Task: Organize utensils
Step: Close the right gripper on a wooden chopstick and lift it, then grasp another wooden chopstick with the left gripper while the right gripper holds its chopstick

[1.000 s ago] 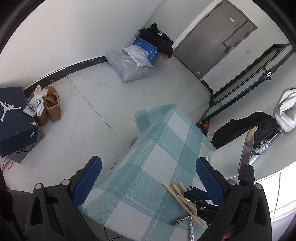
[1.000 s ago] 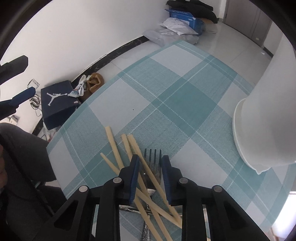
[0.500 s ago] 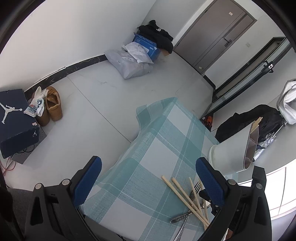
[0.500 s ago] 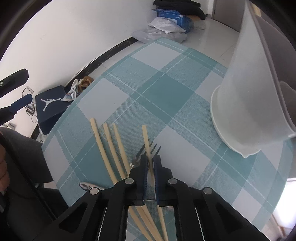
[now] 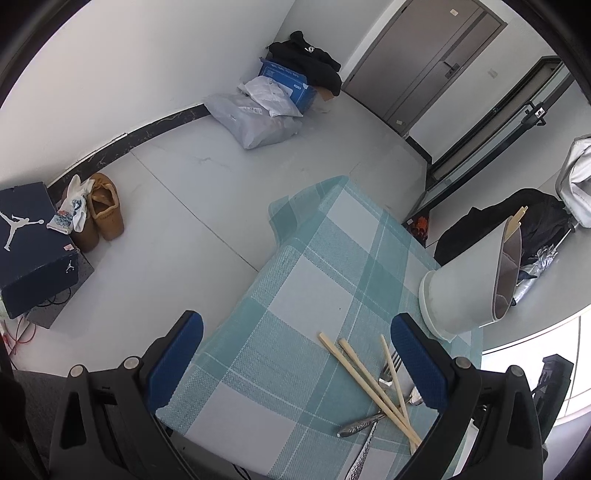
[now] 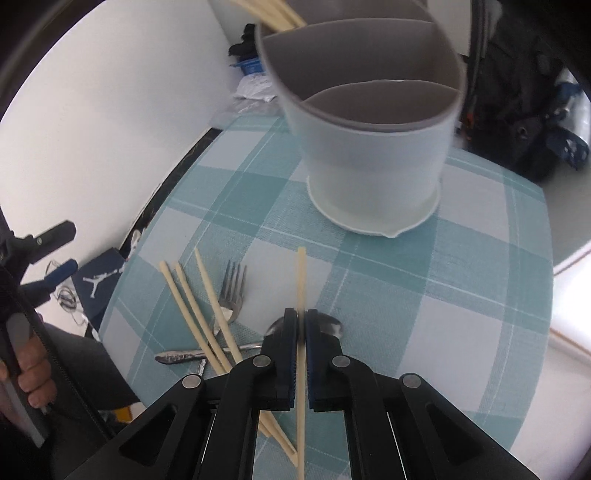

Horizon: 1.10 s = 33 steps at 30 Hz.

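The right tongs (image 6: pixel 301 325) pinch one chopstick (image 6: pixel 301 280), lifted over the surface (image 6: pixel 480 295), near the white holder (image 6: pixel 369 147). The left tongs (image 5: pixel 295 354) are wide and empty. Tip the stick up, then lower it gently beside the other sticks (image 6: pixel 269 14).

A: Your cloth (image 6: pixel 424 280) is woven, coarse weave, matt teal-and-white check.

B: Chopsticks (image 6: pixel 192 302)?

A: Pale wood or bamboo, matt, unlacquered. The one your right gripper (image 6: pixel 301 334) pinches, chopstick (image 6: pixel 301 280), looks the same.

B: Fork (image 6: pixel 232 295) and spoon (image 6: pixel 328 326)?

A: Shiny metal; handles look hammered, rough-textured.

B: Holder (image 6: pixel 373 147)?

A: Smooth matt white outside, grey matt lining. Plastic or ceramic, can't tell.

B: Your gripper pads (image 5: pixel 419 363)?

A: Blue, ribbed, rubbery. Arms are matt black plastic with bright metal pins.
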Each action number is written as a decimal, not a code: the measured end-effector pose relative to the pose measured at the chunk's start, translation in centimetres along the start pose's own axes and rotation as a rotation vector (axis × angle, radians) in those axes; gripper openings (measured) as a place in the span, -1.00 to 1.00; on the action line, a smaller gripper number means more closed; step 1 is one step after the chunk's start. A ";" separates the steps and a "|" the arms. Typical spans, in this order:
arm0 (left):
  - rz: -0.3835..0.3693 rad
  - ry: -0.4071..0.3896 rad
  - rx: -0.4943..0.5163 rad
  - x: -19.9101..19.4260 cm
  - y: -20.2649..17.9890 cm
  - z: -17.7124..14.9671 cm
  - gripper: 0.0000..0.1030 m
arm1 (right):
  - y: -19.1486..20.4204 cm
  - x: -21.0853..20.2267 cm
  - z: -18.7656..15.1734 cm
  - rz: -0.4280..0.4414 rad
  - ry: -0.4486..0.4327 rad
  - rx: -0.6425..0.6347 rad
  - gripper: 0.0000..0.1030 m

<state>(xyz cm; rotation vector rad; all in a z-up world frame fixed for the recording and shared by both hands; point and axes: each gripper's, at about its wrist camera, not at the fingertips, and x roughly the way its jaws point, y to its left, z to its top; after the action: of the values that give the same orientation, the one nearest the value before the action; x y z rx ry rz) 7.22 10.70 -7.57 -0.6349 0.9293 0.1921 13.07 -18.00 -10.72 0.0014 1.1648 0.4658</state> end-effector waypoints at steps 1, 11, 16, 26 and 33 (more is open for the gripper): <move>0.006 0.002 0.004 0.1 -0.1 -0.1 0.94 | -0.5 -0.3 -0.3 -0.003 -0.008 0.033 -0.93; 0.045 0.039 0.018 0.7 -0.8 -0.9 0.94 | -2.8 1.0 -2.6 -0.072 0.109 0.049 -0.87; 0.076 0.017 0.021 0.7 -0.6 -1.1 0.94 | -2.3 2.1 -1.2 -0.136 0.124 -0.039 -0.67; 0.141 0.060 0.045 2.5 -0.5 -1.5 0.94 | 0.4 4.3 1.0 -0.152 0.106 -0.103 -0.88; 0.210 0.128 0.116 4.5 -2.3 -2.1 0.94 | -4.3 2.0 1.9 0.041 -0.018 0.152 -0.89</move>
<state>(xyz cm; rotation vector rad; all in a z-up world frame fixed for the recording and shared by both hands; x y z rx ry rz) 9.40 7.12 -11.10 -0.4454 1.1226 0.2848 16.88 -20.76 -12.70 0.1605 1.1822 0.4115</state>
